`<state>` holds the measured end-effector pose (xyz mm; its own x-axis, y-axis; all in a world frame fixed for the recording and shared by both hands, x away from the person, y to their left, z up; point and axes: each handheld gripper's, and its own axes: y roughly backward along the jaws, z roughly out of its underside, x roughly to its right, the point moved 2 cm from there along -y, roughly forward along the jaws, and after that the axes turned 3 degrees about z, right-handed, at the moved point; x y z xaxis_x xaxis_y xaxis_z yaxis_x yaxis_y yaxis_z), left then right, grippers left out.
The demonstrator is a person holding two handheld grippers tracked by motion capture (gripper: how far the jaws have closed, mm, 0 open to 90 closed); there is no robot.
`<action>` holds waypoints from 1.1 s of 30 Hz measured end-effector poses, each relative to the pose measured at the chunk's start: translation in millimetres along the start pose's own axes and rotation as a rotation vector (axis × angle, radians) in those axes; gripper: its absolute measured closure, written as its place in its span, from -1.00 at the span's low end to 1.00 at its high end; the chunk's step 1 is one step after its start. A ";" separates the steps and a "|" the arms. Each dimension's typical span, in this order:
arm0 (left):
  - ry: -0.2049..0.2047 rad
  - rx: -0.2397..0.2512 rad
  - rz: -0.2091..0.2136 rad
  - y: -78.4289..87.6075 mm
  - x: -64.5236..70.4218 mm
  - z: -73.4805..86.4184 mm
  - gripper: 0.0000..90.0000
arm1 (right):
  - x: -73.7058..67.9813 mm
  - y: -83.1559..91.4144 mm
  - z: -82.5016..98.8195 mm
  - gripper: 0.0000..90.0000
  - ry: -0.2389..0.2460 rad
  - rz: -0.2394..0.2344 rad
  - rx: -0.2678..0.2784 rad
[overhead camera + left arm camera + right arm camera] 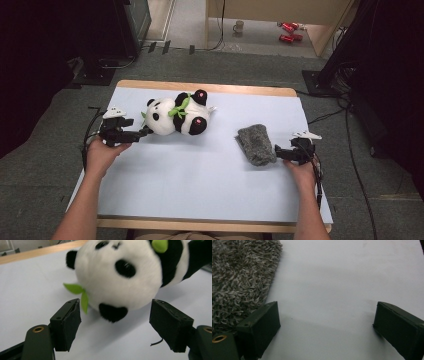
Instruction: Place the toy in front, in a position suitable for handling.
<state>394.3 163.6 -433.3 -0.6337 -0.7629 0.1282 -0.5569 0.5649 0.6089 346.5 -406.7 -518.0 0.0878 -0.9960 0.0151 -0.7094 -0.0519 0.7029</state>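
High view first: your worktop (pixel 200 190) is a wooden board under a pale, smooth sheet, its wood rim showing along the far and near edges. Around it lies grey carpeted floor (pixel 45 150), with dark equipment at both sides, cables trailing on the right, and a mug (pixel 239 26) and red objects (pixel 288 31) on the lighter floor beyond.

Your plush panda (pixel 177 115) lies on its side in the far-left part of the sheet, soft and round, black and white, with green felt leaves at its neck and pink pads on its paws. Your left claw (pixel 145 132) sits right at its head. In the left gripper view, the left claw (pixel 115 322) is spread wide, jaws flanking the head without touching it; a leaf hangs just beside one jaw.

Over on the right, a shaggy grey mat (pixel 256 144) lies flat, roughly oblong, with a coarse, stringy pile. Your right claw (pixel 278 152) is at its near-right edge. In the right gripper view, that right claw (pixel 327 325) is released too, one jaw against the mat's fringe, the other over bare sheet.

Between panda and mat, and across the whole near half, the sheet is open.
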 end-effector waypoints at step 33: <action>-0.093 -0.002 0.122 -38.6 43.2 -71.2 -0.33 | -28.5 42.8 -37.1 -0.12 -0.040 -0.127 0.069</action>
<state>426.7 86.5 -395.5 -0.7436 -0.6563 0.1278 -0.4720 0.6505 0.5950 339.6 -377.9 -462.1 0.1525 -0.9832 -0.1003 -0.7409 -0.1809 0.6468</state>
